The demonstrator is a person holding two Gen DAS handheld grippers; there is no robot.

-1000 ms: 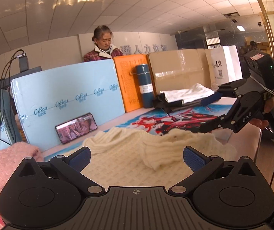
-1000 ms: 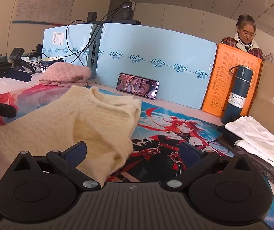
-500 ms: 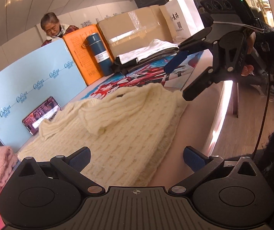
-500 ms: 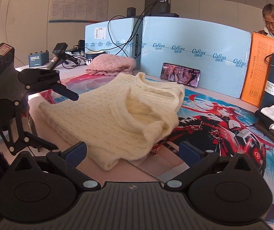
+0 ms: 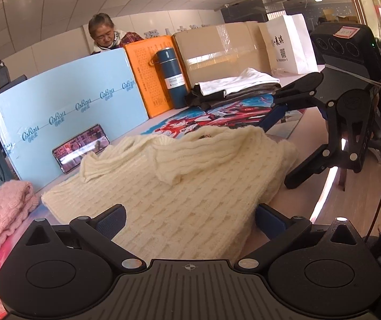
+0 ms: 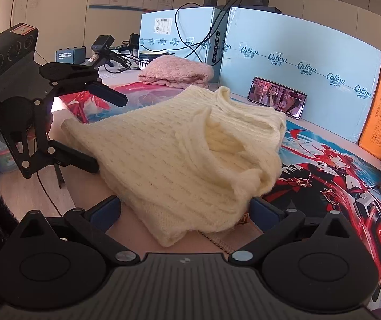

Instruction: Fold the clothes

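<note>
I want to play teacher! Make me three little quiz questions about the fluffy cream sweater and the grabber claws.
1. True or false: the left gripper is shut on the cream sweater.
2. Which thing leans against the blue board behind the sweater: A) a phone, B) a shoe, C) a plate?
3. Fill in: the folded knit at the far end of the table, beyond the left gripper, is coloured ____.

Key:
1. False. Both it and the right gripper are open, fingers either side of the sweater's near edge.
2. A, the phone.
3. Pink, the pink knit.

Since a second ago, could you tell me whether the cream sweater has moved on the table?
Cannot tell: both cameras swung. The cream sweater lies similarly placed beside the phone.
</note>
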